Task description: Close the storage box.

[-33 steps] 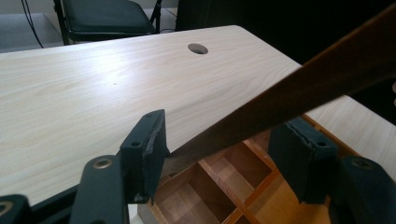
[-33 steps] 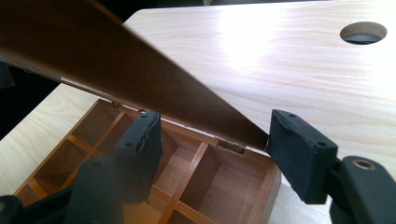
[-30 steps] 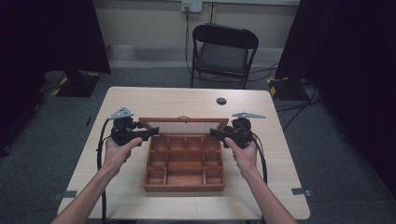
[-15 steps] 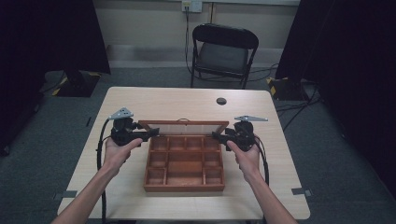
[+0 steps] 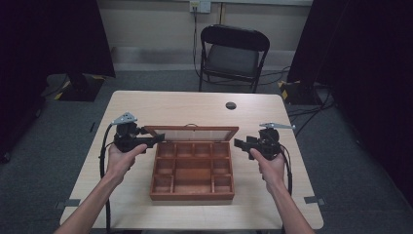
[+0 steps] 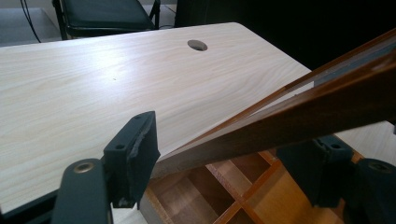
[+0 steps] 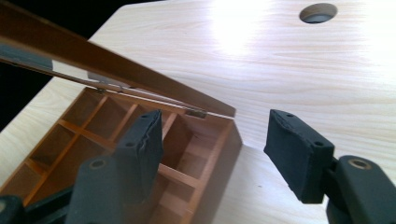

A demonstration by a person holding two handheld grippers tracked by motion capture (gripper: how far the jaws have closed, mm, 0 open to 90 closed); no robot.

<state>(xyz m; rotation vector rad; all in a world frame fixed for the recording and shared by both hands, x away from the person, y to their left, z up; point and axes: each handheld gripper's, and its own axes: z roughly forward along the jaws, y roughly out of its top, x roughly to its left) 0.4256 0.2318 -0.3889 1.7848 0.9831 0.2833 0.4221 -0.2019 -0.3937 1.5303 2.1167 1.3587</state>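
**A:** Starting at the left: what does the left gripper (image 5: 152, 141) have?

**B:** The left end of the glass lid (image 5: 192, 133). The lid's wooden frame runs between the jaws in the left gripper view, and one pad touches its corner. The jaws have just been opening with the frame between them. I cannot tell whether they pinch it or whether it only rests on one of them.

**A:** And the lid itself?

**B:** It is hinged at the far side and leans at a tilt over the compartments of the wooden divider box (image 5: 192, 195). The box sits in the middle of the counter (image 5: 195, 105), between the two hands.

**A:** So how should this be handled?

**B:** I'd say the lid hangs on that one loose hold. Move it slowly along its hinge arc and don't widen the jaws further until the frame has somewhere to rest. A glass pane that drops would slam.

**A:** The right side?

**B:** The right gripper (image 5: 241, 144) hovers just beside the box's right wall and touches nothing. Its jaws are released, though they have just been closing a little on empty air. It could steady the lid's right end or brace the box.
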